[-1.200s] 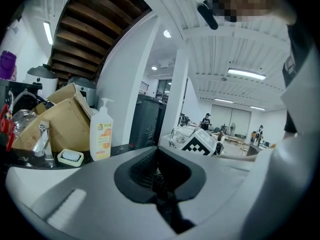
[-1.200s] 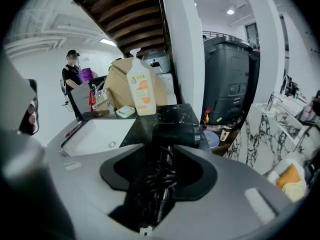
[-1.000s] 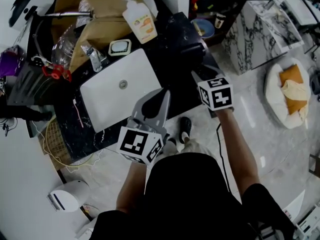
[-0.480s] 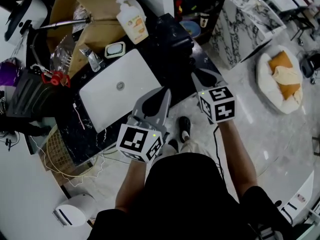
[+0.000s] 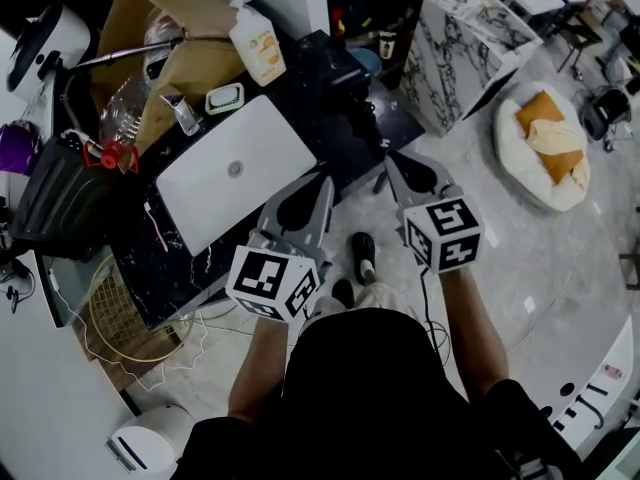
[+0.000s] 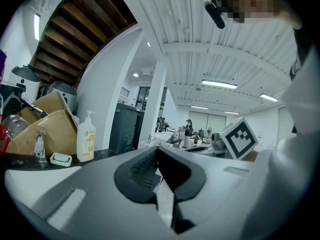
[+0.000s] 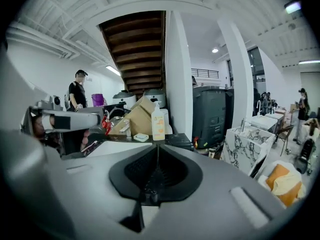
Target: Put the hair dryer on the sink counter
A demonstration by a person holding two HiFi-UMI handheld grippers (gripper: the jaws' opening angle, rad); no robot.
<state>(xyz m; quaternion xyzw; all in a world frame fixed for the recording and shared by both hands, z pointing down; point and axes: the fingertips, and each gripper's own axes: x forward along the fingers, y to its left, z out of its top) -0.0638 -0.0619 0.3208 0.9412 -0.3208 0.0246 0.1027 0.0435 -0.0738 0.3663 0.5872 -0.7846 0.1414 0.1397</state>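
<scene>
Shows the hair dryer (image 5: pixel 352 80), dark and hard to outline, lying on the black worktop (image 5: pixel 305 93) in the upper middle of the frame, just right of the white sink (image 5: pixel 235 168). Puts a soap bottle (image 5: pixel 255 43) behind the sink, toward the upper left. Has the right gripper (image 5: pixel 392 163) below and apart from the hair dryer, with jaws just closing together on nothing. Has the left gripper (image 5: pixel 327 181) at frame centre, likewise closed and empty.

soap bottle (image 5: pixel 255 43) stands behind the sink (image 5: pixel 200 196) on the counter (image 5: pixel 165 268).
</scene>
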